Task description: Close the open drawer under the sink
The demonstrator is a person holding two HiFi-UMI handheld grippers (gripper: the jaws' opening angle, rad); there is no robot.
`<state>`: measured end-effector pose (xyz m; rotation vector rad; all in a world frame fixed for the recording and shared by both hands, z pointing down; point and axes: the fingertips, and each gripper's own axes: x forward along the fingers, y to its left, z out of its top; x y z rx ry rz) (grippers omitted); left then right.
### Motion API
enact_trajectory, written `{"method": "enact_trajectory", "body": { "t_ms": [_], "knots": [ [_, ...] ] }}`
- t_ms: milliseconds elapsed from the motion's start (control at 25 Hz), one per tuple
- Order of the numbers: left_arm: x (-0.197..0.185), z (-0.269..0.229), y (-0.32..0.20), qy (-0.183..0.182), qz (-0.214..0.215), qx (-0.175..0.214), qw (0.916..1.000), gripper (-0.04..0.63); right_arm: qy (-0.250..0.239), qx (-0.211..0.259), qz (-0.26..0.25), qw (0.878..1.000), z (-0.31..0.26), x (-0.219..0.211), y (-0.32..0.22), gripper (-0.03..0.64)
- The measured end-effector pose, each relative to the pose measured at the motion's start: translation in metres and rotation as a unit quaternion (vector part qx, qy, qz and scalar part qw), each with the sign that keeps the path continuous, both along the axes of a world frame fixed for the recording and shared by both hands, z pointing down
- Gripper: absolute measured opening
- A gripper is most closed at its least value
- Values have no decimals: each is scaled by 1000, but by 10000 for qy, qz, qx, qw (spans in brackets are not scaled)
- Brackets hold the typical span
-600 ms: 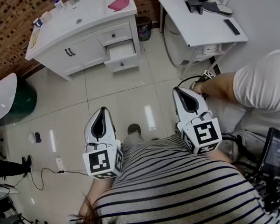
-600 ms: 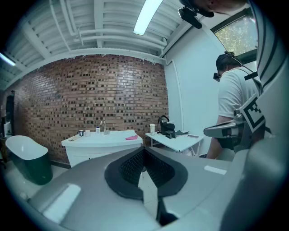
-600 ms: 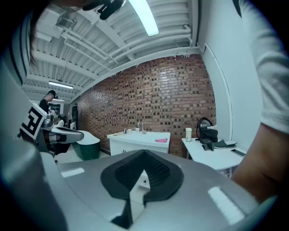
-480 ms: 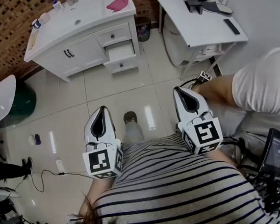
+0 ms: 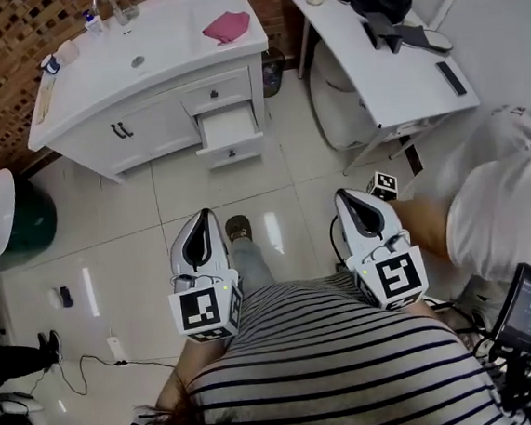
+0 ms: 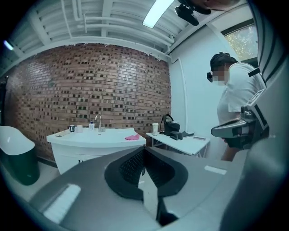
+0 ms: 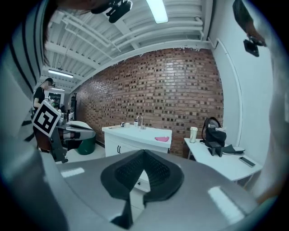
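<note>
The white sink cabinet (image 5: 150, 125) stands against the brick wall at the upper left of the head view. Its middle right-hand drawer (image 5: 229, 128) is pulled out over the tiled floor, and the drawers above and below it are shut. A pink cloth (image 5: 227, 26) lies on the sink top. My left gripper (image 5: 203, 215) and right gripper (image 5: 348, 194) are held close to my body, far from the drawer, both shut and holding nothing. In the left gripper view the left gripper (image 6: 143, 150) points at the cabinet (image 6: 90, 142). The right gripper (image 7: 144, 152) also faces the cabinet (image 7: 131, 135).
A white table (image 5: 371, 52) with black gear stands right of the cabinet, with a small bin (image 5: 272, 71) between them. Another person in a white shirt (image 5: 512, 197) stands at my right. A green bin with a white lid (image 5: 4, 218) is at left. A cable (image 5: 120, 347) lies on the floor.
I have stepped forward, so the cabinet and drawer sit lower and larger in the head view. Both grippers stay shut and keep their place before my body.
</note>
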<state>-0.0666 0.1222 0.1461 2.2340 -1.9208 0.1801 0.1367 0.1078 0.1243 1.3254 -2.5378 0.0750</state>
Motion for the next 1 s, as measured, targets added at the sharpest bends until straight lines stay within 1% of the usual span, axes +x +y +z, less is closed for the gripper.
{"method": "enact_trajectory", "body": {
  "t_ms": [80, 200, 320, 400, 520, 640, 800, 880, 1000],
  "knots": [
    [-24, 1, -35, 13, 111, -66, 9999, 12, 0, -122, 94, 9999, 3, -19, -29, -3],
    [-58, 7, -87, 48, 306, -215, 9993, 12, 26, -289, 390, 9988, 7, -38, -74, -3],
    [-77, 20, -133, 37, 576, -381, 9976, 12, 88, -505, 690, 9963, 23, -48, -118, -3],
    [-85, 25, -161, 6, 745, -453, 9962, 12, 108, -601, 729, 9955, 30, -62, -144, -3],
    [-99, 30, -197, -100, 938, -462, 9945, 12, 101, -686, 564, 9960, 37, -92, -178, -3],
    [-109, 39, -224, -199, 1026, -519, 9932, 12, 215, -803, 295, 9961, 49, -115, -206, -3],
    [-105, 53, -252, -163, 1118, -563, 9920, 12, 124, -856, 68, 9962, 66, -136, -245, -3],
    [-105, 67, -261, -105, 1069, -512, 9929, 12, 136, -748, -145, 9970, 82, -146, -260, -3],
    [-105, 106, -278, 30, 874, -391, 9954, 12, 195, -572, -385, 9974, 127, -155, -283, -2]
  ]
}}
